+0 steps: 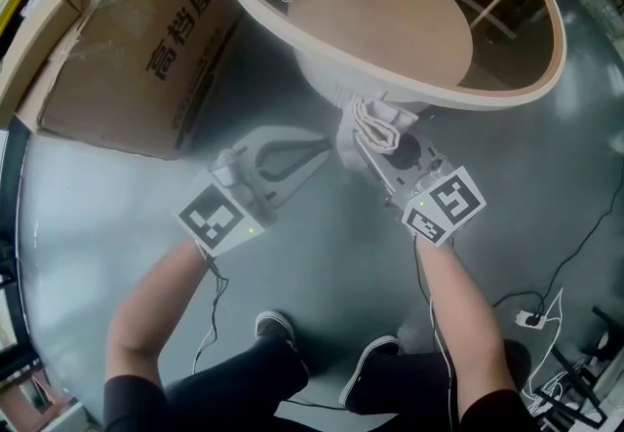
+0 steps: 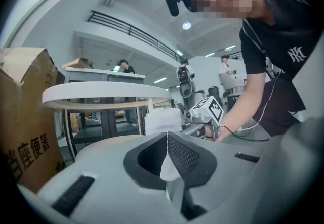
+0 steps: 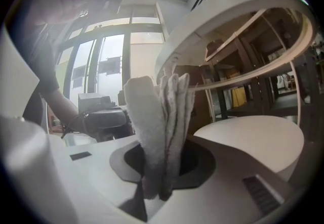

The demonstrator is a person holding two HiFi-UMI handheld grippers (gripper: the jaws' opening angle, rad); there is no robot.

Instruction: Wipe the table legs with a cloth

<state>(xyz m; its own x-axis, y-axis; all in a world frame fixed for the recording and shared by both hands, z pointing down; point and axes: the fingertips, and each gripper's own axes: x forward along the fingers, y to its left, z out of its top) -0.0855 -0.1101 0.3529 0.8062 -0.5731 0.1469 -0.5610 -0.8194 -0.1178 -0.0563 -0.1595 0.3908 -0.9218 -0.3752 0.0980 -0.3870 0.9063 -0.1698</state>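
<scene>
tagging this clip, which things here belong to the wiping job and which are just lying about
Job: folded cloth, clamped in the right tool; round table; left tool, shut and empty.
Lying about: cardboard box; white plug on the floor.

Table (image 1: 487, 100): far rim cut off.
Box (image 1: 127, 50): left of table, partly cut off.
Cloth (image 3: 159, 132): end hidden between jaws.
</scene>
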